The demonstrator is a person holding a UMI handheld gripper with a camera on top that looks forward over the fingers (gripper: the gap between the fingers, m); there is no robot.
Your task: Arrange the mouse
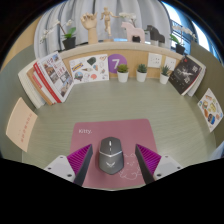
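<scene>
A hand-held gripper (pixel 110 160) is hovering low over a desk (pixel 60 135), its two fingers spread apart with the magenta pads (pixel 81 159) facing inward. A grey mouse (pixel 110 151) is sitting between them on a pink mouse mat (pixel 125 132), with a gap showing at either side. Beyond the mat, magazines (pixel 50 80) are leaning along the left side, while two small potted plants (pixel 141 72) and a purple card bearing the number 7 (pixel 118 64) are standing against the back wall.
</scene>
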